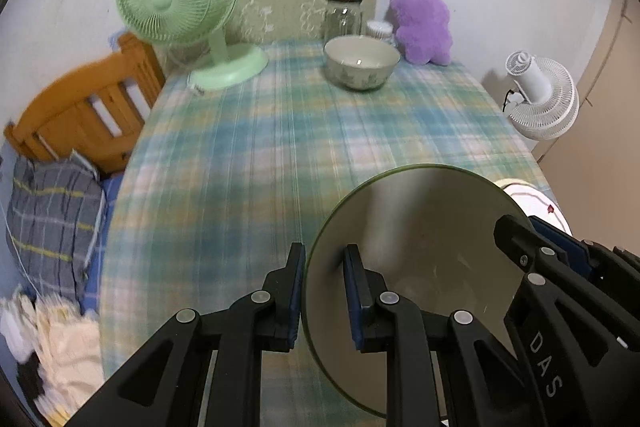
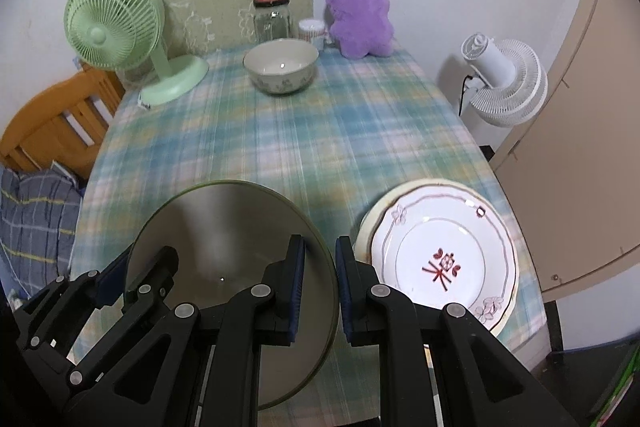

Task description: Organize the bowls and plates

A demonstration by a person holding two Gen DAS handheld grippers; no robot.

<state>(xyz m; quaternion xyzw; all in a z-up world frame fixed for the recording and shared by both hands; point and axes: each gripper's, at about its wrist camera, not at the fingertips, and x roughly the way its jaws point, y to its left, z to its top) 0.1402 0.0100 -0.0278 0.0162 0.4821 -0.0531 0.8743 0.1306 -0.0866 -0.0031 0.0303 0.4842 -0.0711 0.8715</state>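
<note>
Grey-green plate (image 2: 224, 267) is clamped at opposite rims by your left gripper (image 1: 324, 291) and right gripper (image 2: 320, 287), both pinched tight, held above the tablecloth (image 2: 280, 139). Step: carrying it. Next, I'd guess: set it on the plate stack (image 2: 444, 259) just right; bowl (image 2: 281, 66) sits far back.
</note>
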